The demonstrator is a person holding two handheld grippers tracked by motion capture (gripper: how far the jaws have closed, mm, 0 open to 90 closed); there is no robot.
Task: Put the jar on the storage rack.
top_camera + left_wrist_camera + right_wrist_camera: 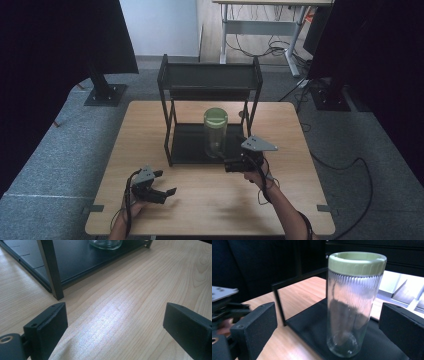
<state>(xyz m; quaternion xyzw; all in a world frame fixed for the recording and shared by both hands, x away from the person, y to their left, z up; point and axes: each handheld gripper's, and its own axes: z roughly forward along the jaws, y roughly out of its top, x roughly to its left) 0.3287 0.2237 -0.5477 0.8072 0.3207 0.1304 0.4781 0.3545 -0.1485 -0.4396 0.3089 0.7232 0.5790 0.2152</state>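
Right now the tall ribbed clear glass jar with a pale green lid (215, 132) stands upright on the black rack's lower shelf (190, 145), just ahead of the right hand-held gripper (328, 322), jaws apart, nearer than the left hand-held gripper (159, 187), also spread

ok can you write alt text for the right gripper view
A tall ribbed glass jar with a pale green lid stands upright on the black lower shelf of a metal rack, centred between the right gripper's two open black jaws. Behind lie the wooden table and, at left, the other gripper.
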